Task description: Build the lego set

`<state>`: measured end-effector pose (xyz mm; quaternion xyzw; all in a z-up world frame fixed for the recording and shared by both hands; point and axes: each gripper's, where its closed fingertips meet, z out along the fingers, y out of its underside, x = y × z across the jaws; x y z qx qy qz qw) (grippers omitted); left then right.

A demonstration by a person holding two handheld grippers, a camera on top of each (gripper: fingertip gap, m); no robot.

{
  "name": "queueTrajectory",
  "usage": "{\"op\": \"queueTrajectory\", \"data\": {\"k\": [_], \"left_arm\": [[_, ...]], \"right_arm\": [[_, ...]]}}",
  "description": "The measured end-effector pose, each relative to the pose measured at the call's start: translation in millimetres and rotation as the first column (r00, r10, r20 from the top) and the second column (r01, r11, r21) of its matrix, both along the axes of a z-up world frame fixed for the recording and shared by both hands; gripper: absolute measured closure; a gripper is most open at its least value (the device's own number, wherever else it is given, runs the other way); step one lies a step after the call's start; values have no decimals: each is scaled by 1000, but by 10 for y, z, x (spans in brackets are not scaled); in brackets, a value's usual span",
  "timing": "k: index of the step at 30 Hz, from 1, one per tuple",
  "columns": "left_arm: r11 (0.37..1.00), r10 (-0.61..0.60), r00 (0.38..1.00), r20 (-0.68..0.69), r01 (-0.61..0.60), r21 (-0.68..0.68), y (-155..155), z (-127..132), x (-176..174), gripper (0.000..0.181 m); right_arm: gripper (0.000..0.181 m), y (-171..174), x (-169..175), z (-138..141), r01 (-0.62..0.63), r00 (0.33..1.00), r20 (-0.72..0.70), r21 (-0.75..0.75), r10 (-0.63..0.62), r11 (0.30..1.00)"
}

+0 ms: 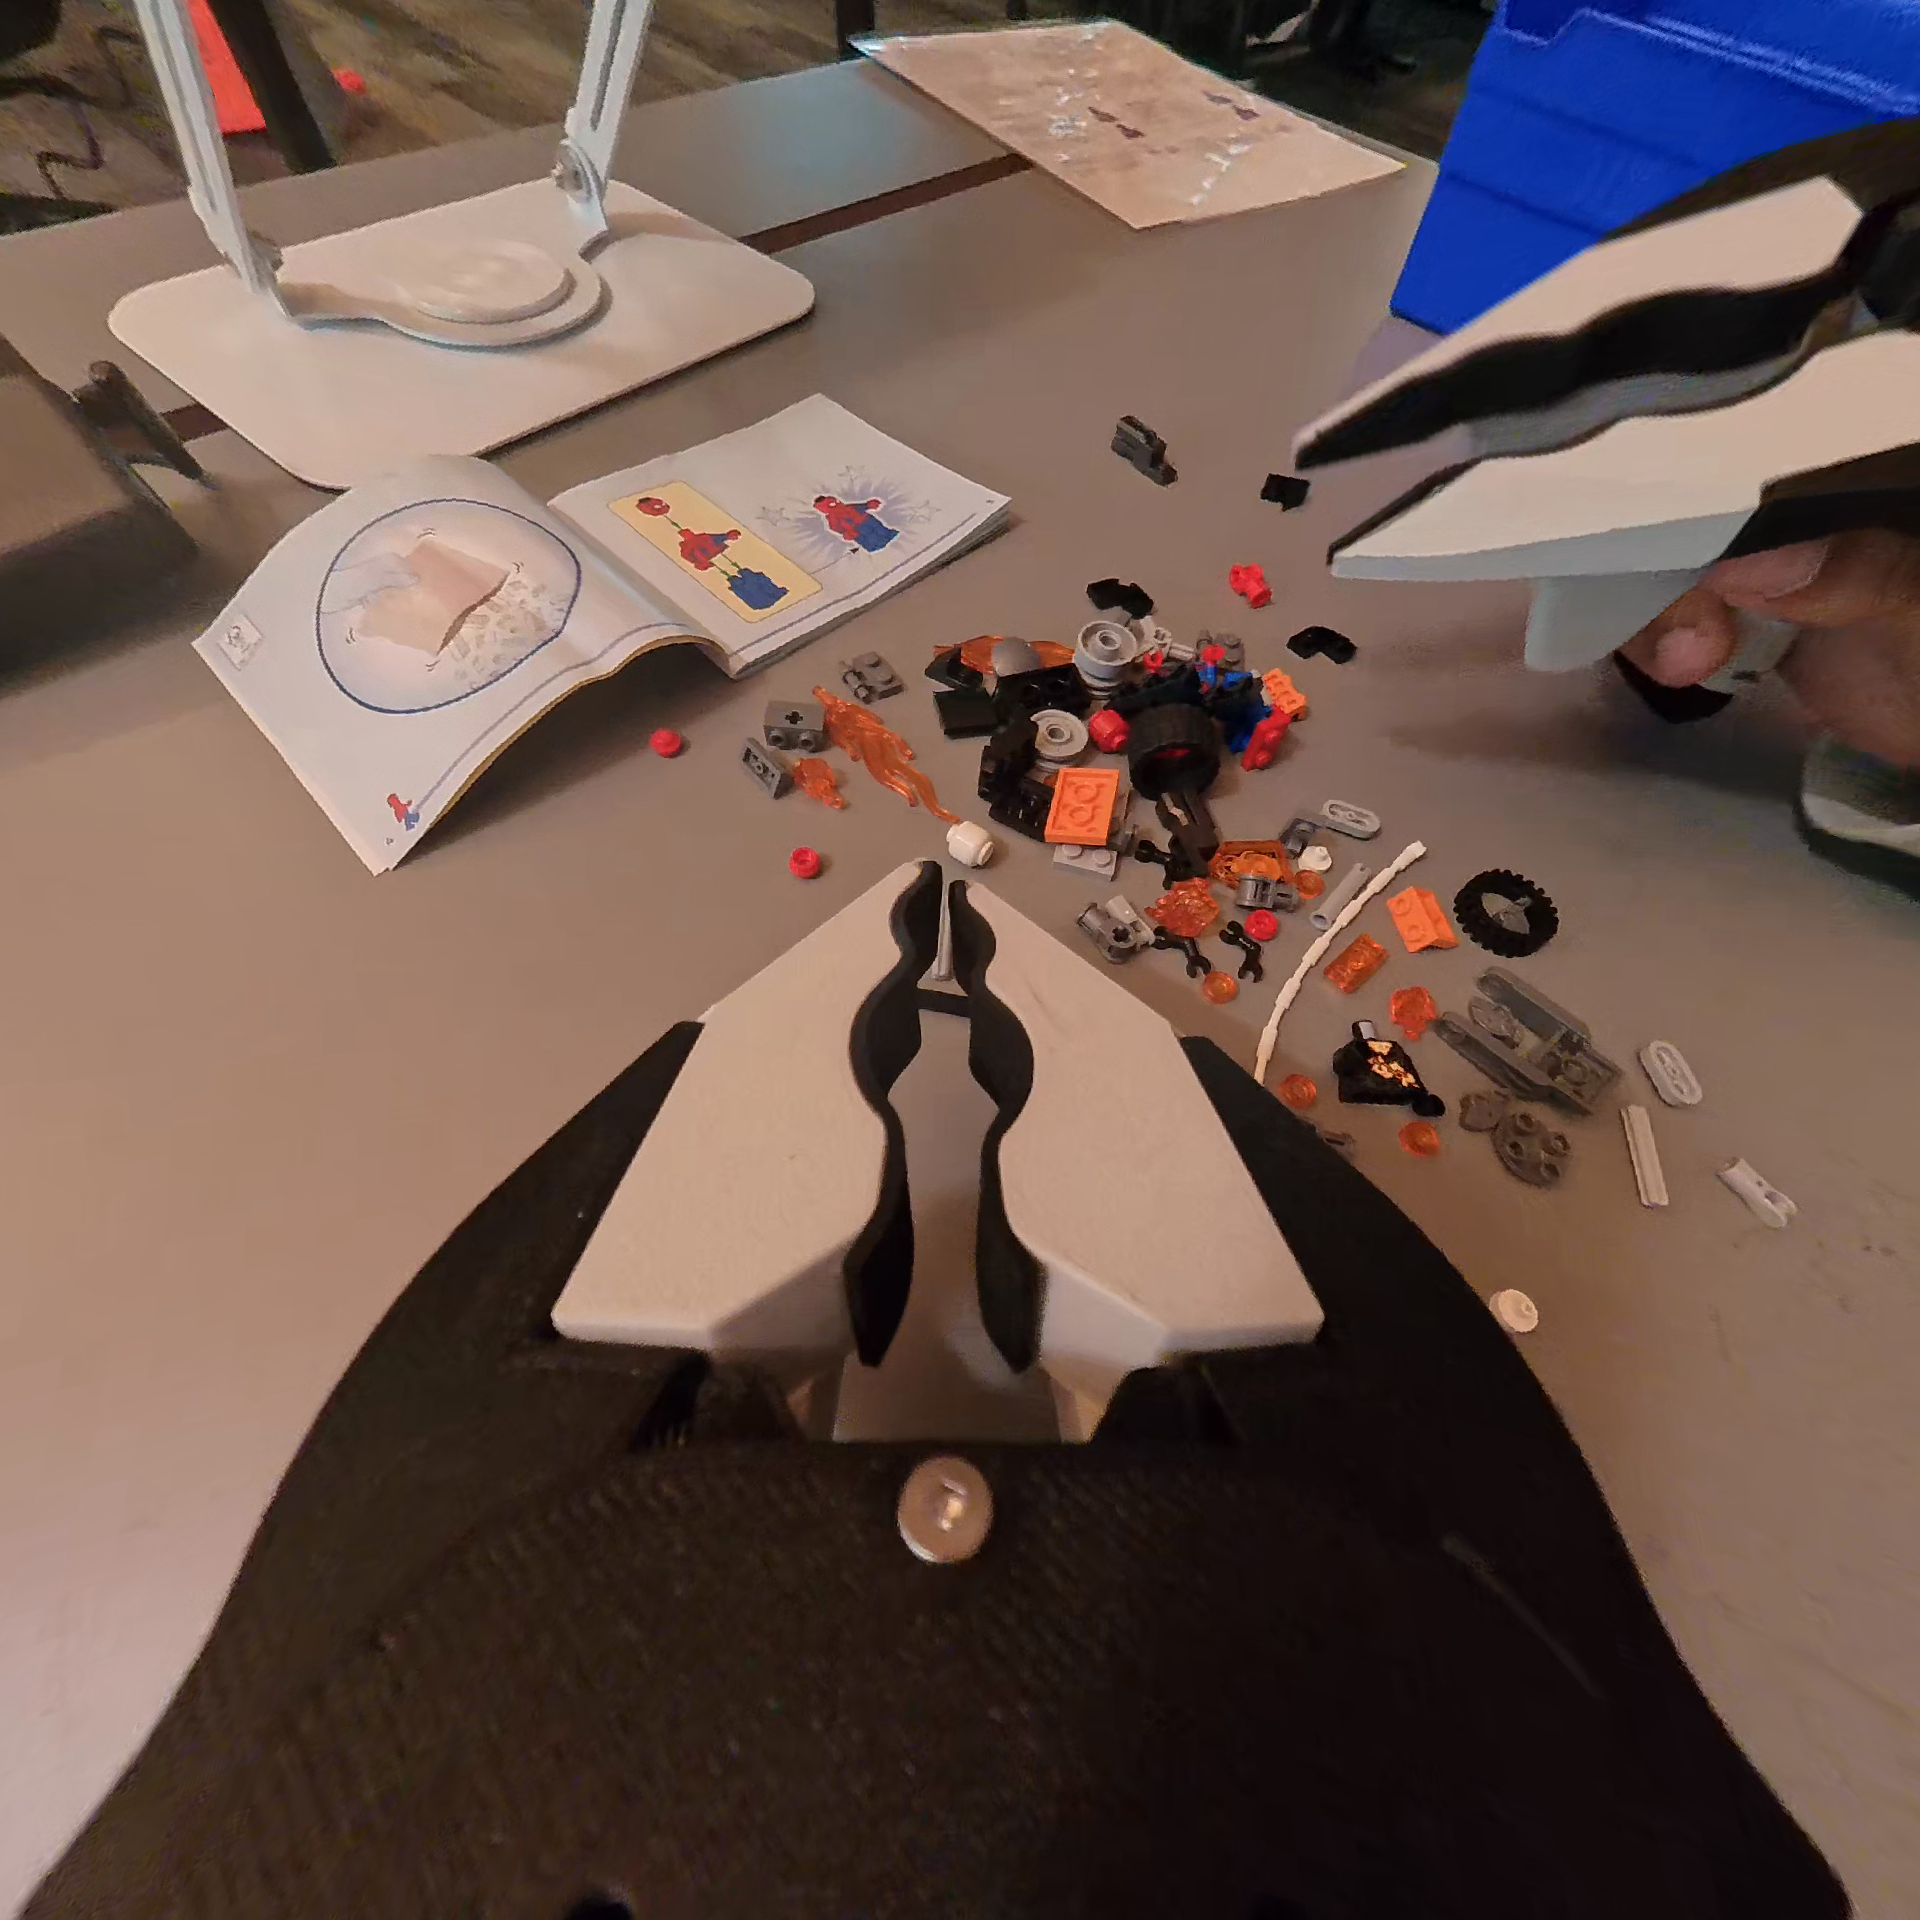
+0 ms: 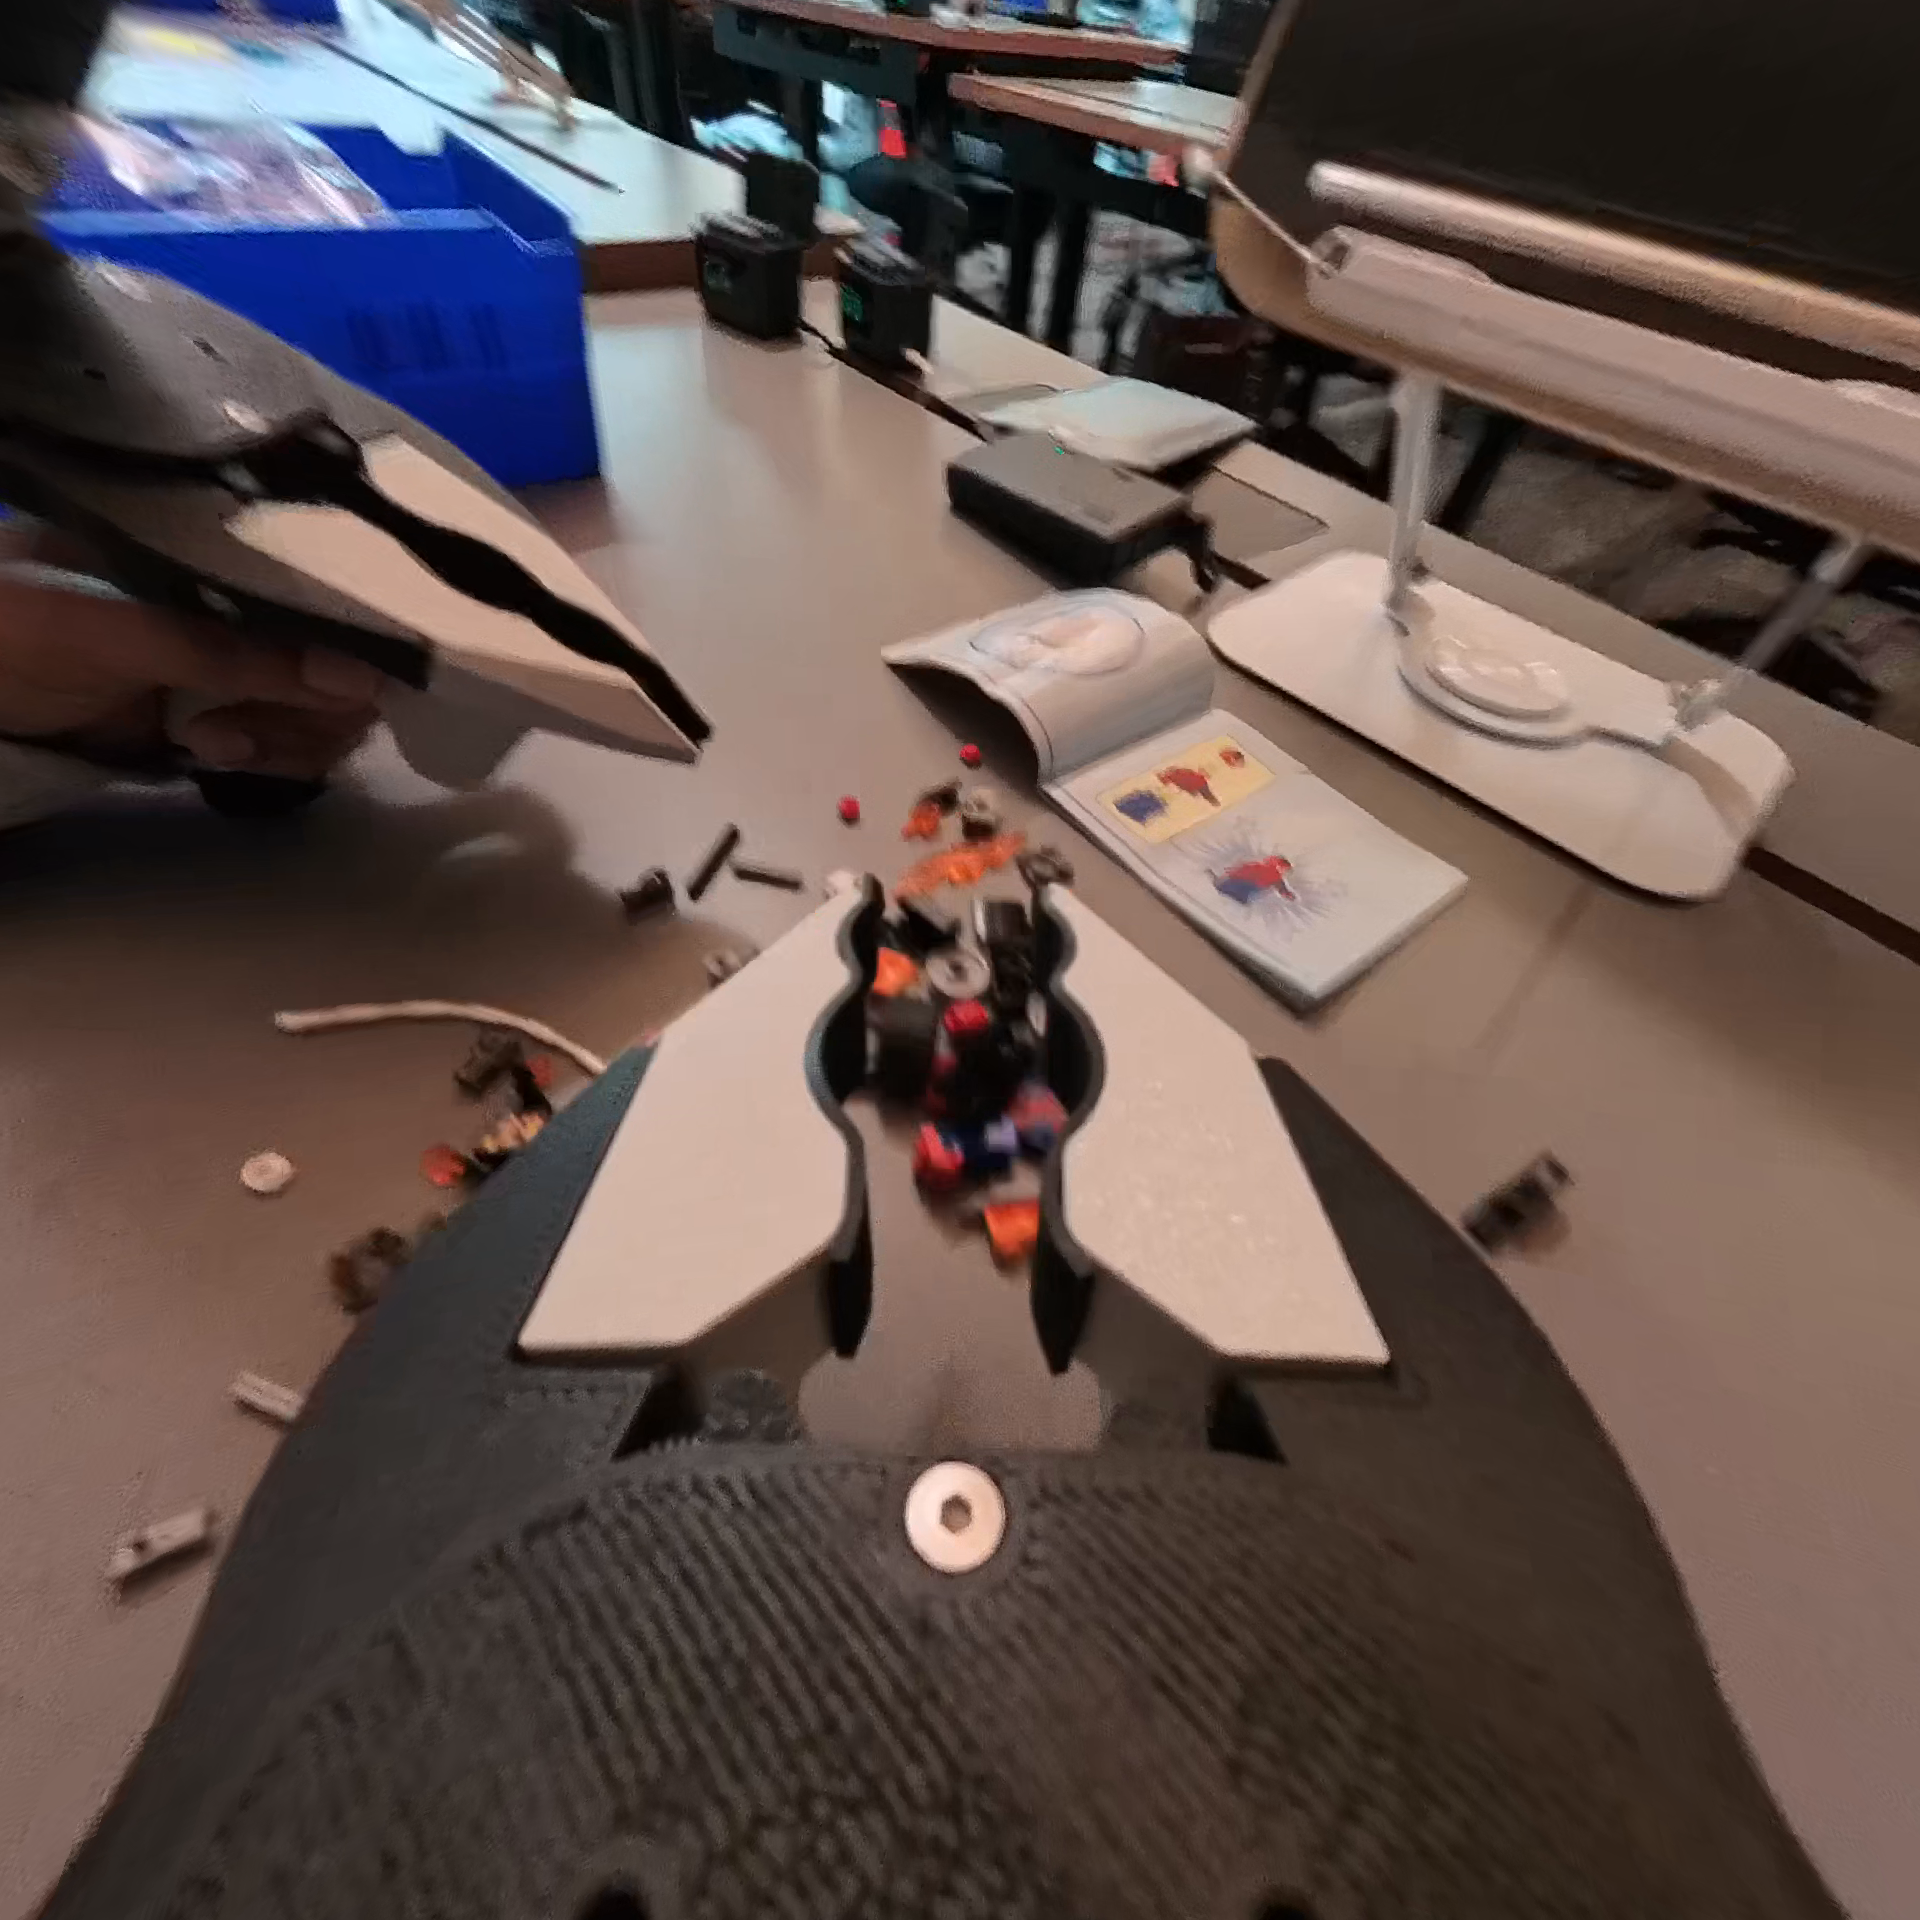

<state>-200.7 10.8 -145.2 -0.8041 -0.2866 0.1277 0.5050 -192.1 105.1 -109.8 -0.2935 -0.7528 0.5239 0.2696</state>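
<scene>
Fingers of the left gripper pinch a thin grey pin at their tips; the right gripper is spread wide above the lego pile. Loose pieces lie on the grey table, with the open instruction booklet at ten o'clock of the pile and a white lamp base beyond it.

left wrist: above table, facing pile | right wrist: lower, nearer | shared: pile
</scene>
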Motion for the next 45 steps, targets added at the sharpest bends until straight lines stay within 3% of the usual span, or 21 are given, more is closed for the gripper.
{"op": "queueTrajectory", "data": {"k": [1,4,6,12,18,21,24,37,45], "left_arm": [[1000,2,1000,1,-2,4,-5,4,-3,181],[1000,3,1000,2,-3,7,-9,6,-1,181],[1000,2,1000,0,-2,-2,-5,-2,4,181],[1000,16,1000,-1,-16,-12,-29,-13,-8,180],[992,129,991,28,-129,-1,-245,-28,-154,176],[990,135,989,67,-138,39,-290,-19,-169,175],[989,132,988,83,-137,62,-316,-7,-164,174],[989,127,988,89,-133,67,-324,-8,-159,174],[989,127,988,93,-133,71,-327,-7,-160,174]], "right_arm": [[152,-102,-18,91,-50,999,-4,-23,50,999],[147,-366,-204,320,-144,988,-59,0,144,990],[146,-507,-429,322,-169,983,-59,70,174,983],[141,-834,-1162,-54,-148,988,14,303,151,941],[122,-1277,-1371,-229,-188,976,168,304,142,934],[121,-1254,-1423,-412,-178,983,131,456,132,872],[122,-1194,-1458,-534,-170,985,113,514,130,841],[138,-1035,-1558,-417,-132,989,115,415,91,900],[138,-760,-1689,-243,18,997,59,408,-47,913]]}}
